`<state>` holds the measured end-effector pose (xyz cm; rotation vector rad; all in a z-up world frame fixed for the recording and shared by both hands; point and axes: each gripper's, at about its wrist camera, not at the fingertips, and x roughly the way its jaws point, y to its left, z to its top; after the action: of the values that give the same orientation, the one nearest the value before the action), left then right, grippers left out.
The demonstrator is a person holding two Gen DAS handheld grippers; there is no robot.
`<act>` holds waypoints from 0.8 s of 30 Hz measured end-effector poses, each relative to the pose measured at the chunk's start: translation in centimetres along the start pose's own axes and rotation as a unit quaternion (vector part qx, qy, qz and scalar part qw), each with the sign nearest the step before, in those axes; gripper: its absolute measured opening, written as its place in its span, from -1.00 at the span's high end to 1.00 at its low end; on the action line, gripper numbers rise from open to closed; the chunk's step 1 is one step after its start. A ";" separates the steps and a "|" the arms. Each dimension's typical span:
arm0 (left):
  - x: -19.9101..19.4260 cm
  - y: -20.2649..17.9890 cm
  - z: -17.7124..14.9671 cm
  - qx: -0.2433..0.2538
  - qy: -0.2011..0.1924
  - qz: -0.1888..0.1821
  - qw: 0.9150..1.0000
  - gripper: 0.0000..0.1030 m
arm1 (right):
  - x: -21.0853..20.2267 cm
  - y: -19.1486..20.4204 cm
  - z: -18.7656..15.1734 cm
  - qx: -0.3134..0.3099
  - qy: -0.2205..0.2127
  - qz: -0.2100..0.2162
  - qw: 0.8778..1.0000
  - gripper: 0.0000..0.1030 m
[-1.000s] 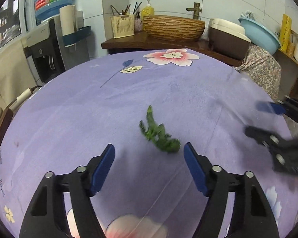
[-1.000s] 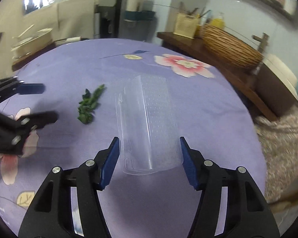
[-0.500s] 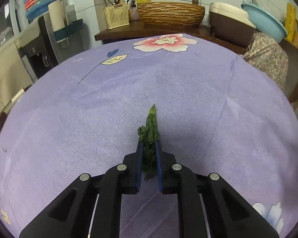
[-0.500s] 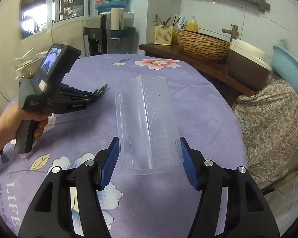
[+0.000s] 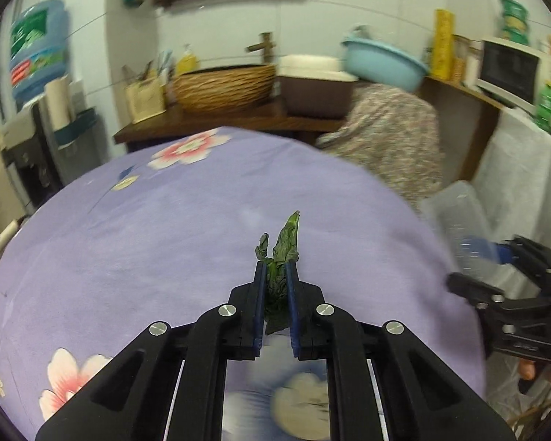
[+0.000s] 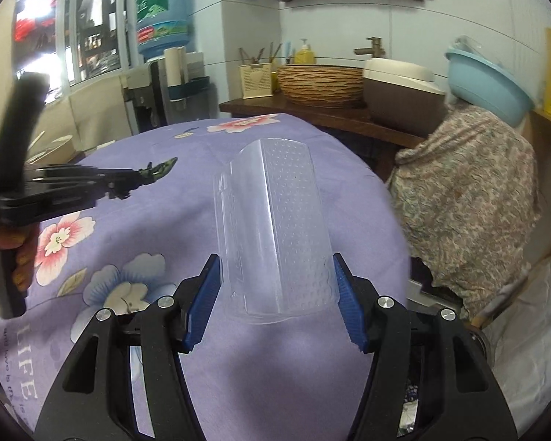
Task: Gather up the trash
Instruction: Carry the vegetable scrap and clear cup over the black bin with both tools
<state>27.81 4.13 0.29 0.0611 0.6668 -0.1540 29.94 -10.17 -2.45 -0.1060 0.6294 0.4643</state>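
Where the left wrist camera looked forward along its fingers, the left gripper (image 5: 275, 279) was clamped on a scrap of wilted green leaf (image 5: 283, 253), whose pointed tip stuck out beyond the blue pads and whose lower end hung between the black arms. The leaf was lifted clear of the round table, which was covered by a purple cloth with pink flowers (image 5: 128, 242). At the right edge of this view the right gripper (image 5: 474, 264) came in from the side, gripping a clear plastic container (image 5: 459, 213) that looked blurred. Behind the table stood a woven basket (image 5: 224, 88), a brown box with a cream lid (image 5: 316, 92) and a light blue basin (image 5: 382, 62) on something draped in patterned fabric

In the right wrist view, the right gripper's blue pads (image 6: 204, 301) pressed on both sides of the clear, dimpled plastic container, held with its far end tilted up above the purple cloth near the table's edge. To the left, a hand (image 6: 3, 253) held the left gripper by its black handle, with the green leaf pinched at its tip above the cloth, well apart from the container. A blue water bottle (image 6: 161, 18) sat on a dispenser in the background
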 end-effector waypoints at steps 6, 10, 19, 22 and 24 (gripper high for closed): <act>-2.7 -8.1 -0.9 0.053 -0.023 -0.045 0.997 0.78 | -4.0 -2.9 -3.2 0.037 -0.014 -0.033 0.999 -0.17; -3.4 -12.2 -1.7 0.070 -0.031 -0.066 0.995 0.78 | -7.1 -4.4 -5.4 0.046 -0.027 -0.065 0.997 -0.17; -2.9 -20.6 -3.1 0.108 -0.035 -0.109 0.988 0.78 | -12.3 -8.8 -10.8 0.097 -0.038 -0.140 0.985 -0.17; -2.4 -22.7 -3.5 0.118 -0.029 -0.119 0.986 0.78 | -13.6 -11.6 -13.3 0.132 -0.026 -0.168 0.976 -0.17; -1.7 -24.1 -3.8 0.127 -0.027 -0.121 0.984 0.78 | -13.9 -13.0 -14.5 0.146 -0.018 -0.180 0.973 -0.17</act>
<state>20.26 -18.99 -1.82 0.2209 0.5962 -0.4735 18.03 -30.49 -6.58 0.0689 0.6212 0.0208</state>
